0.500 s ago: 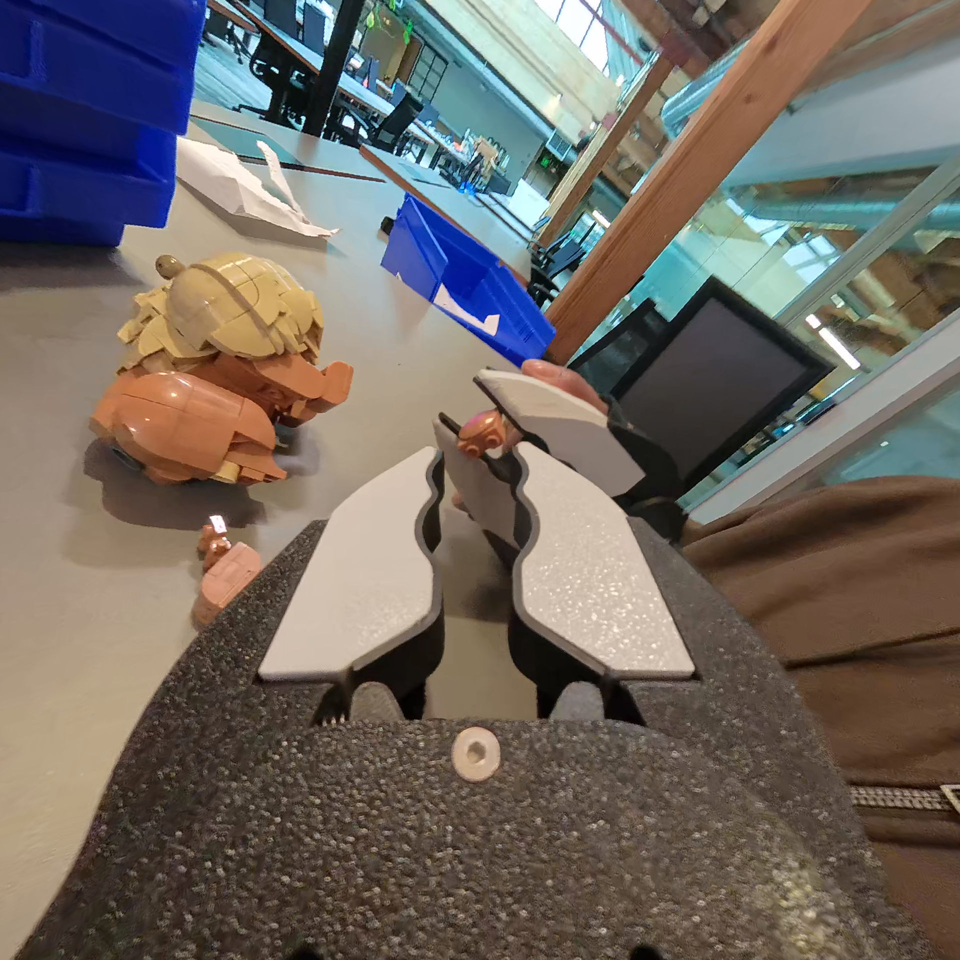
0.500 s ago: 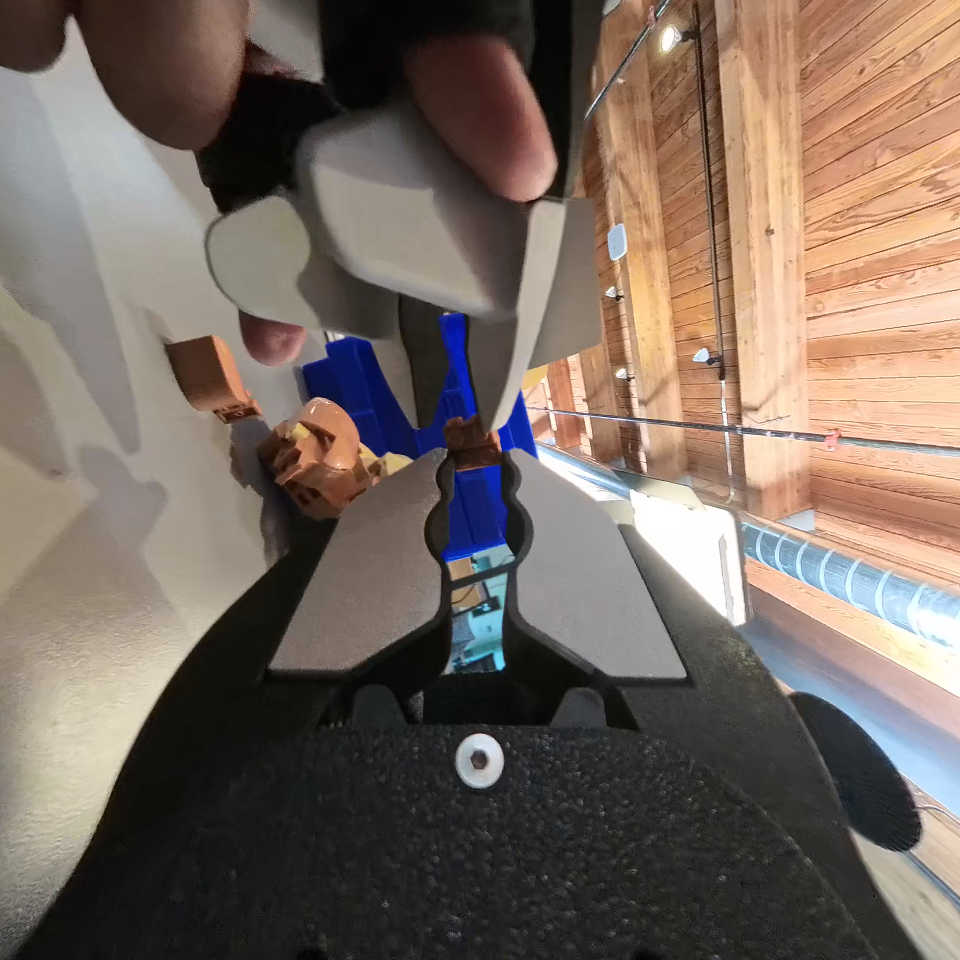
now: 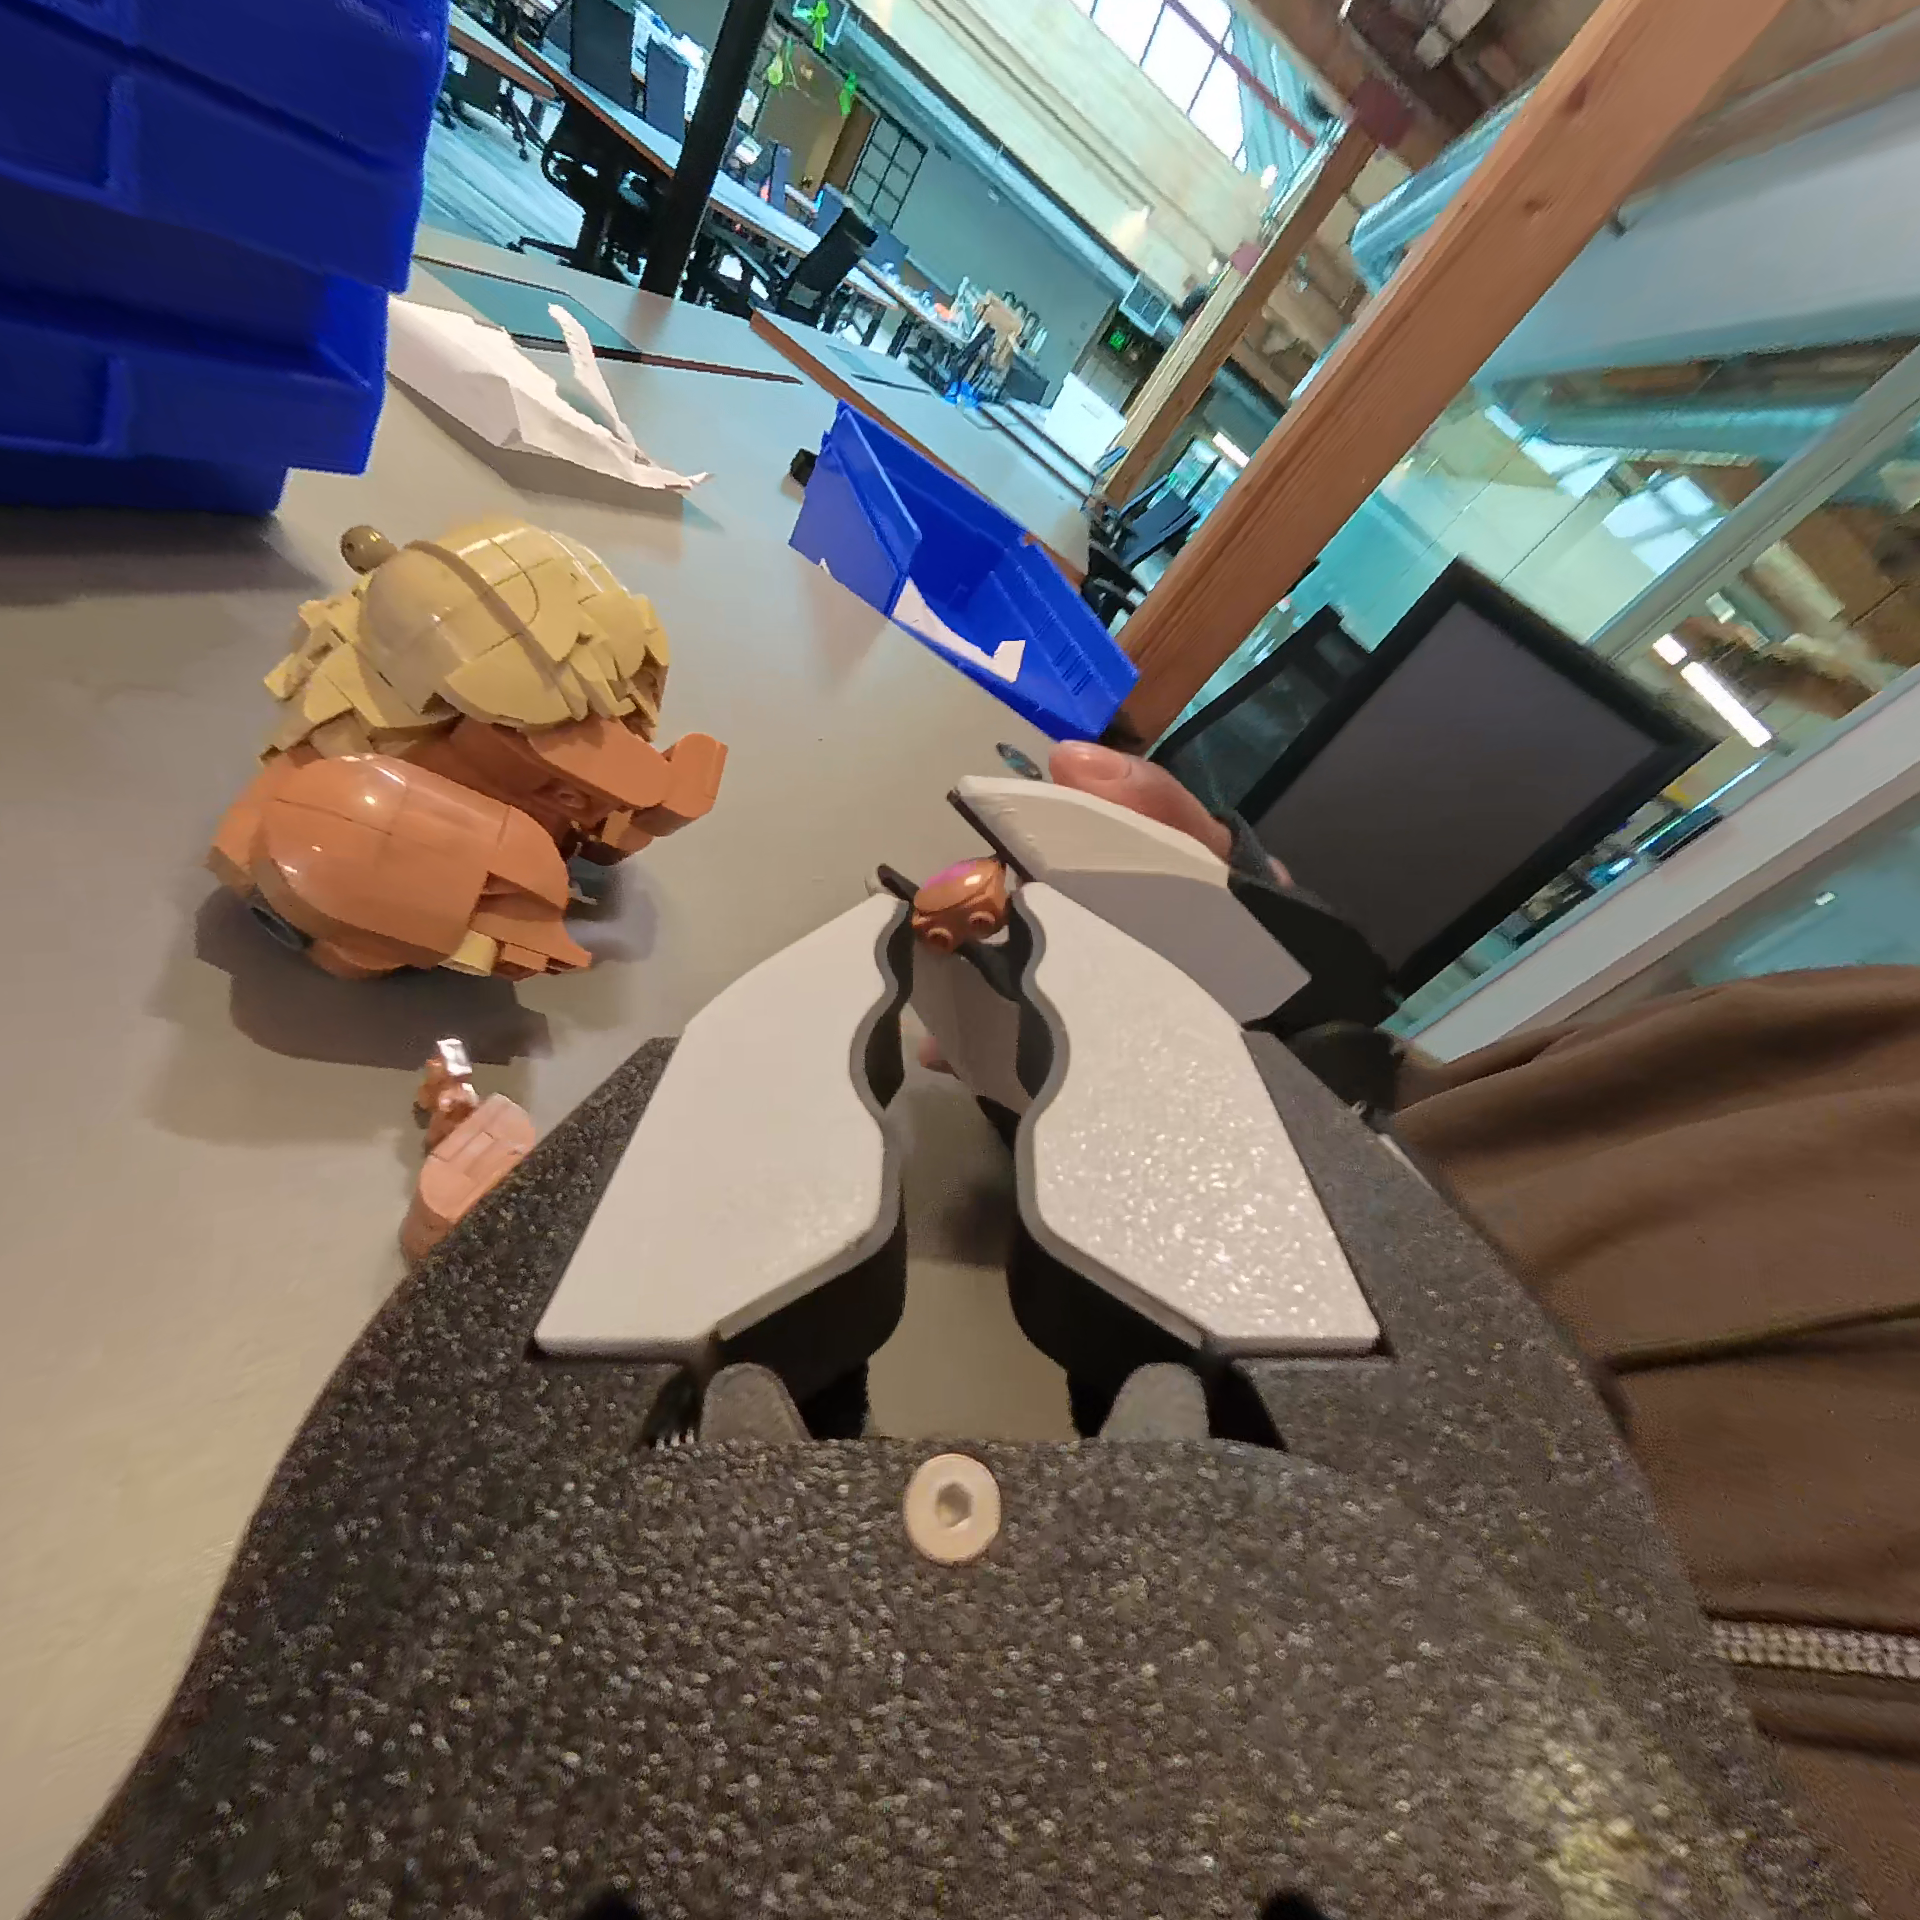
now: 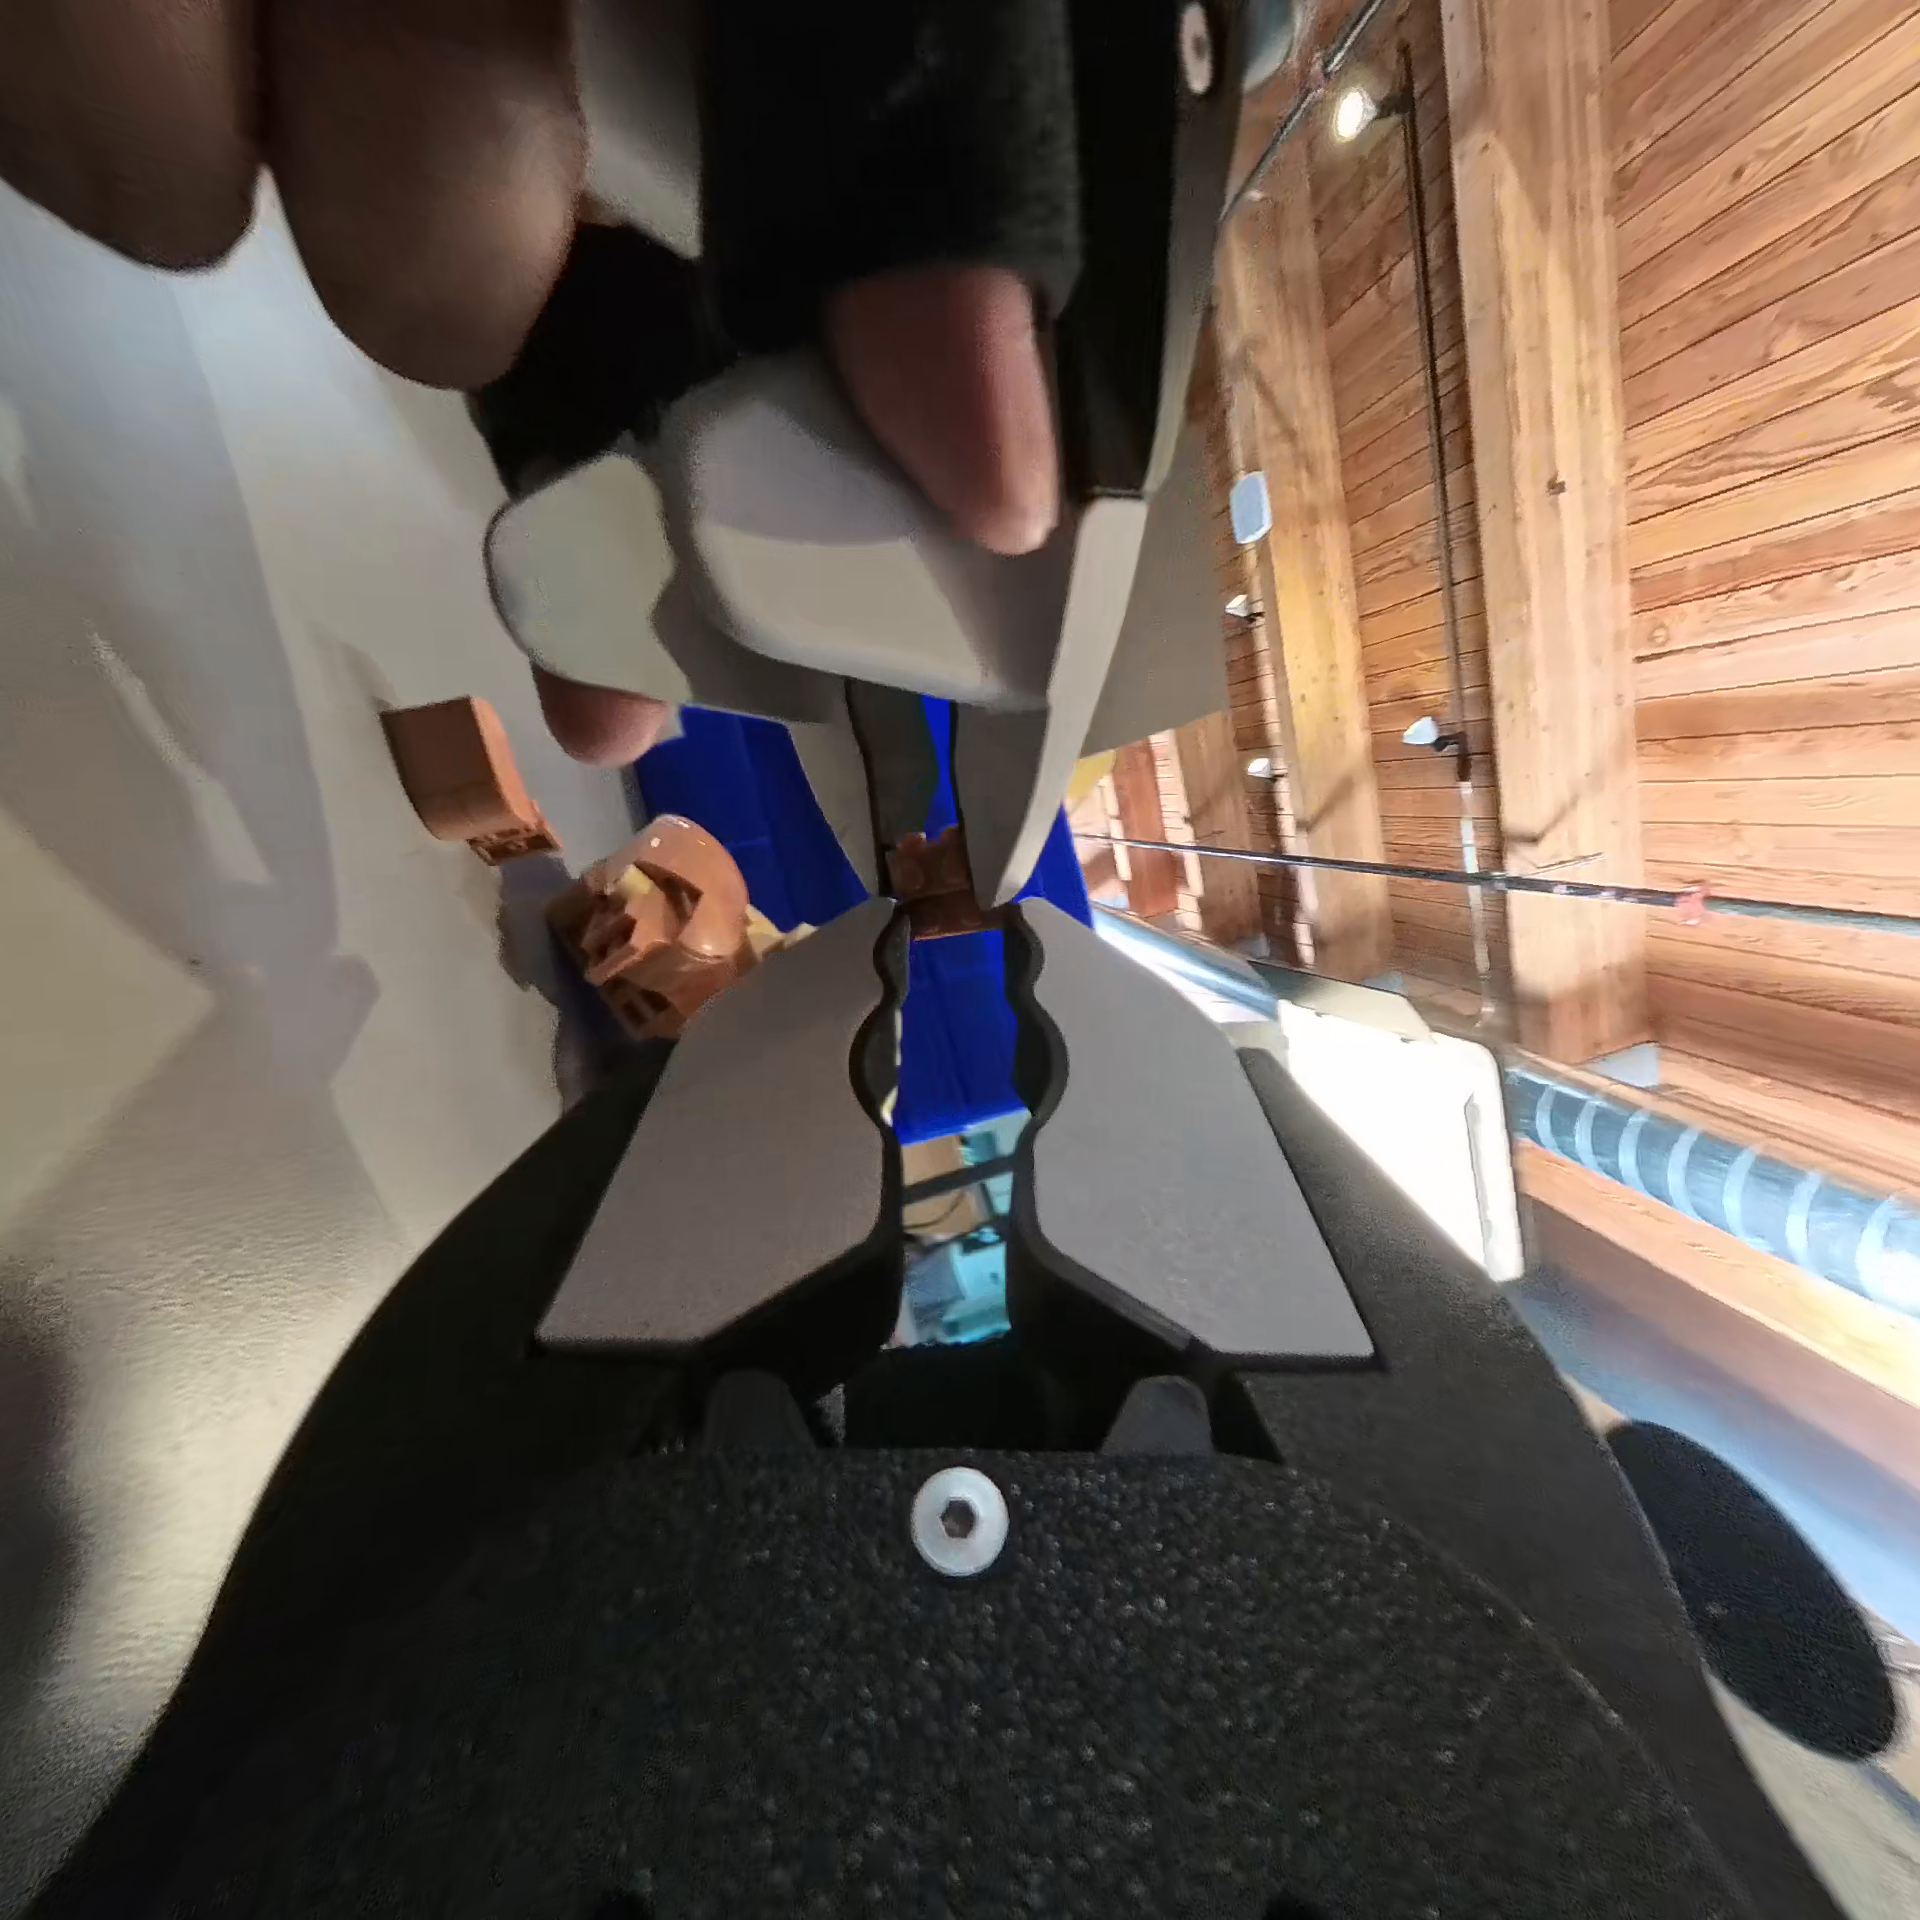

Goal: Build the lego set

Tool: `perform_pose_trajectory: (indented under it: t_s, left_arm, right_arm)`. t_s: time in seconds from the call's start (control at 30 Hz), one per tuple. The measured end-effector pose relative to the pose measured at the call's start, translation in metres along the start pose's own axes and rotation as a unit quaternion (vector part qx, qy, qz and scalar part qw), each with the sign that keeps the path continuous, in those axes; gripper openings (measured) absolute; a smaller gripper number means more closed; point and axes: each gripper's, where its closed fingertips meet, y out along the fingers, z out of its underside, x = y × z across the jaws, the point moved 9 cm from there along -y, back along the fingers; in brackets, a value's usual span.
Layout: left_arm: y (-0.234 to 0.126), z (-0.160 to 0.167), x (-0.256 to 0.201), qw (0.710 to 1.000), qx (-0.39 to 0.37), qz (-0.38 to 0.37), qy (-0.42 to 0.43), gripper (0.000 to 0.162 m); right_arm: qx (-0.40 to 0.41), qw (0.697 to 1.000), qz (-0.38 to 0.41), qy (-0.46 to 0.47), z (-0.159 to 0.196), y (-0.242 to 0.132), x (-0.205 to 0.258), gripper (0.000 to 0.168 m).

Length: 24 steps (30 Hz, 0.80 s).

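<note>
Meeting tip to tip, left gripper (image 3: 956, 920) and right gripper (image 4: 948, 914) pinch small brown piece (image 3: 958, 906).

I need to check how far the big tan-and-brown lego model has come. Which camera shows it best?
The left wrist view: the lego model lies whole and unobstructed on the grey table, tan top and brown lower half both visible. The right wrist view shows only a brown part of it, partly hidden behind the right gripper.
</note>
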Motion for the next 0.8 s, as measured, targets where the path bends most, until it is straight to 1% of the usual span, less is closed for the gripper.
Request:
perform_pose_trajectory:
  t_s: [0.13,0.23,0.3,0.33,0.4,0.43,0.5,0.6,0.63,0.67,0.7,0.8]
  left_arm:
    - [-0.002,-0.003,-0.003,0.996,0.034,-0.024,0.085,0.017]
    - [-0.005,-0.007,-0.008,0.98,0.07,-0.047,0.18,0.017]
    - [-0.009,-0.011,-0.011,0.959,0.099,-0.071,0.255,0.017]
    - [-0.011,-0.013,-0.011,0.942,0.118,-0.085,0.303,0.017]
    - [-0.015,-0.017,-0.006,0.898,0.153,-0.104,0.4,0.017]
    - [-0.016,-0.019,-0.004,0.879,0.17,-0.101,0.433,0.017]
    - [-0.017,-0.02,-0.002,0.838,0.193,-0.079,0.505,0.017]
    - [-0.018,-0.018,0.003,0.754,0.207,-0.059,0.621,0.017]
    - [-0.018,-0.018,0.005,0.732,0.209,-0.06,0.646,0.017]
    - [-0.017,-0.018,0.008,0.718,0.208,-0.063,0.661,0.017]
    - [-0.017,-0.018,0.01,0.71,0.203,-0.069,0.67,0.017]
    - [-0.018,-0.011,0.013,0.708,0.186,-0.073,0.678,0.017]
  right_arm:
    - [-0.005,0.992,-0.069,0.102,0.007,0.003,-0.004,0.015]
    - [-0.013,0.964,-0.143,0.224,0.016,0.006,-0.01,0.016]
    - [-0.029,0.932,-0.203,0.3,0.022,0.007,-0.014,0.016]
    - [-0.038,0.913,-0.237,0.33,0.025,0.007,-0.015,0.016]
    - [-0.063,0.879,-0.291,0.372,0.028,0.009,-0.019,0.017]
    - [-0.078,0.867,-0.312,0.381,0.028,0.01,-0.022,0.018]
    - [-0.105,0.855,-0.34,0.378,0.028,0.014,-0.029,0.019]
    - [-0.124,0.851,-0.372,0.35,0.025,0.026,-0.035,0.02]
    - [-0.125,0.854,-0.379,0.335,0.025,0.03,-0.035,0.02]
    - [-0.127,0.857,-0.385,0.318,0.024,0.033,-0.033,0.02]
    - [-0.129,0.86,-0.39,0.303,0.023,0.036,-0.031,0.02]
    - [-0.123,0.864,-0.397,0.283,0.024,0.043,-0.023,0.02]
